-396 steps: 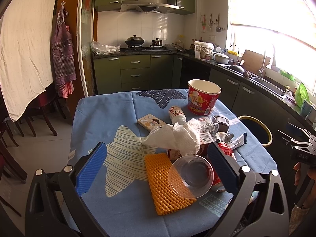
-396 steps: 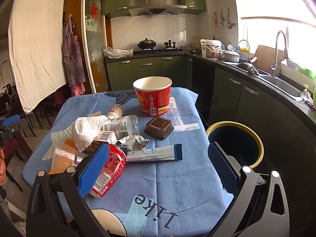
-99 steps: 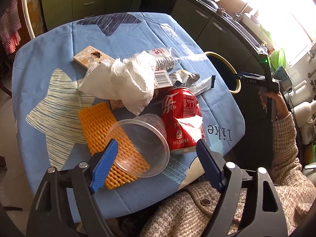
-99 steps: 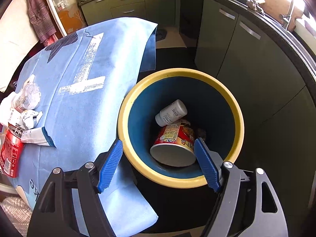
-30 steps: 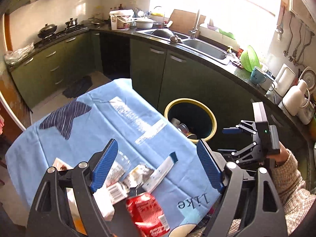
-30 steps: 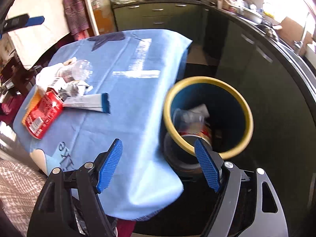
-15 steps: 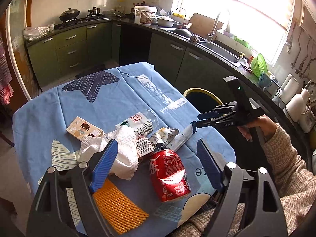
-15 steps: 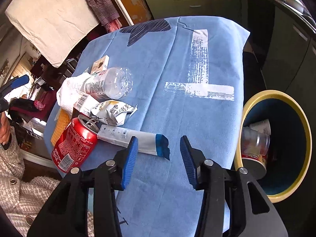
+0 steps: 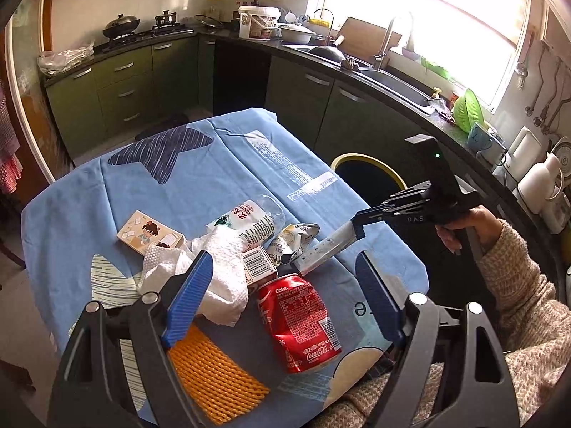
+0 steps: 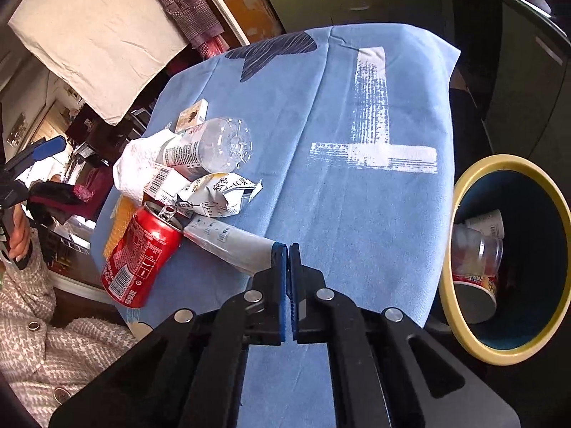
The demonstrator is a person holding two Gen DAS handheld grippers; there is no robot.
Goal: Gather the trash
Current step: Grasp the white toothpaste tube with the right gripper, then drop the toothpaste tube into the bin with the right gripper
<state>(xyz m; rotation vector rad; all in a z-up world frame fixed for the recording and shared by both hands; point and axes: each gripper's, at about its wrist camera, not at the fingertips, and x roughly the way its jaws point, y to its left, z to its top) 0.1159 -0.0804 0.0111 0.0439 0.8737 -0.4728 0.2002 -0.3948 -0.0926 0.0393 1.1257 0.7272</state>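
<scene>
Trash lies piled on the blue tablecloth [image 9: 232, 164]: a red cola can [image 9: 298, 321], a crumpled paper towel [image 9: 214, 267], a clear plastic bottle [image 9: 249, 221], a silver snack bag [image 9: 292, 240] and a long white wrapper [image 9: 328, 246] with a blue end. My right gripper [image 10: 287, 249] is shut on that blue end of the wrapper [image 10: 232, 242], whose other end lies by the can [image 10: 141, 253]. My left gripper [image 9: 282, 267] hangs open above the can and towel, holding nothing.
A yellow-rimmed bin [image 10: 506, 260] stands beside the table's right edge with a clear cup and a noodle tub inside. An orange foam net [image 9: 214, 374] and a small cartoon box [image 9: 150, 233] lie on the cloth. Kitchen cabinets [image 9: 142, 82] run behind. A person's sleeve [image 9: 528, 303] is at right.
My right gripper swung from above the bin to the table and closed its jaws on the wrapper's blue end. My left gripper's view swung from the bin side to the trash pile.
</scene>
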